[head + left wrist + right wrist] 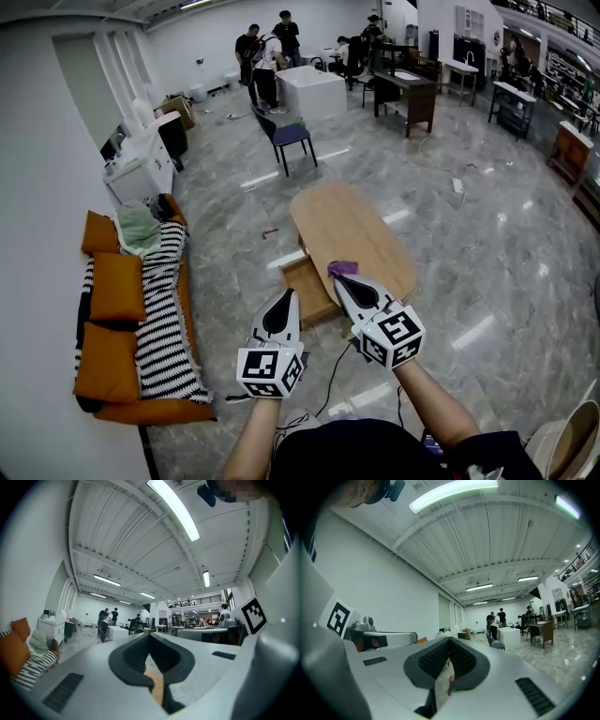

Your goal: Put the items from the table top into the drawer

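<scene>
- The purple thing lies on the near end of the worktop. It sits just past the tip of my right claw, in front of it and lower down.
- It is too small for me to say what it is or which way its long side runs.
- The long side of the worktop runs away from both claws.
- The drawer is pulled out on the left side of the worktop. It is in front of my left claw, a little to the right and lower down.
- The right claw is nearer to the purple thing. The left claw is nearer to the drawer.
- My right claw is closed tight, tip to tip, with nothing in it.
- My left claw is closed tight too, and it has nothing in it.
- Both claws point flat, out at the room, not down at the worktop. I think the right claw has to open and tip down first.
</scene>
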